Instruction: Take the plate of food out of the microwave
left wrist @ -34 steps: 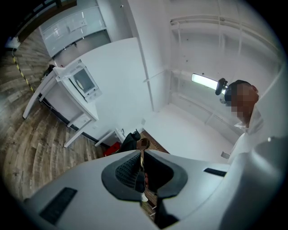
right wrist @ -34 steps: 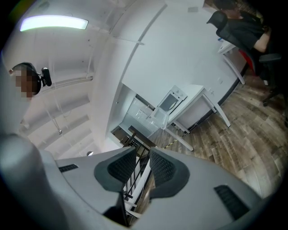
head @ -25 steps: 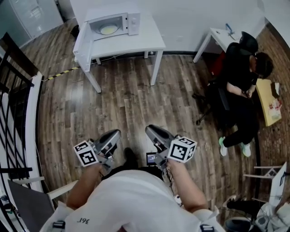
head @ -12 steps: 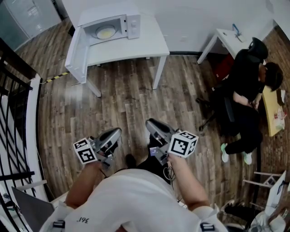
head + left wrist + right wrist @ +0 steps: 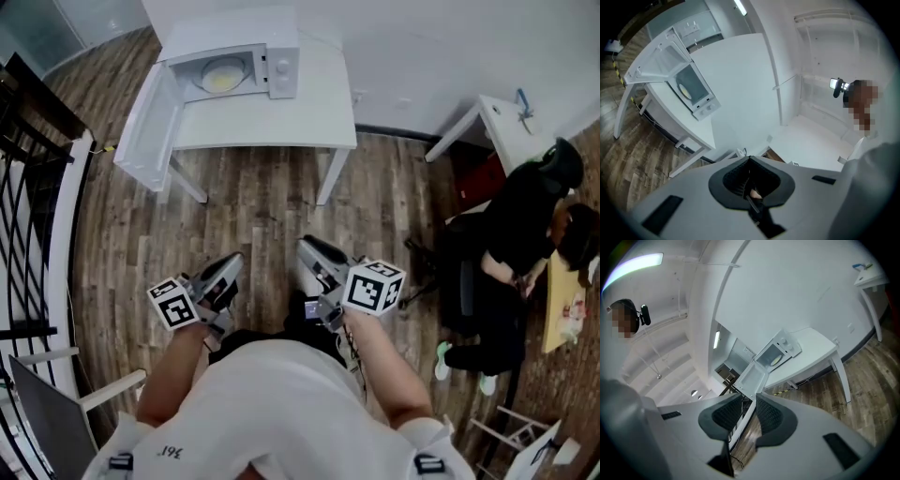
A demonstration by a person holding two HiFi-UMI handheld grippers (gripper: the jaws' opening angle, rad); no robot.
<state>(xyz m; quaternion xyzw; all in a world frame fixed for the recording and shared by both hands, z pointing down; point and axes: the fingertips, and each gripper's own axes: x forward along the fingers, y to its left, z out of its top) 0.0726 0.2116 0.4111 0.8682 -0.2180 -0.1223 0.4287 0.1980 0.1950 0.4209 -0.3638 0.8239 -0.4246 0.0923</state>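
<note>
Microwave (image 5: pixel 242 64) stands at the back left corner of the white table (image 5: pixel 319 117), against the wall. Its door (image 5: pixel 145 127) is swung fully open and hangs out past the table's left edge. The plate of food (image 5: pixel 223 77) sits inside the cavity, well back from the table's front edge.

Left gripper (image 5: pixel 231 264) is held low at the person's waist, well apart from the table. Its jaws are closed tip to tip with nothing gripped. A small pale spot deep at their base cannot be identified.

Right gripper (image 5: pixel 306 247) is held alongside at the same height. Its jaws stand released with a clear gap, and only distant floor and microwave show through it.

A broad stretch of wooden floor (image 5: pixel 262 202) lies between both grippers and the table's front edge. A black railing (image 5: pixel 28 178) bounds the left side. A seated person (image 5: pixel 520 234) and a second white table (image 5: pixel 492 112) bound the right.
</note>
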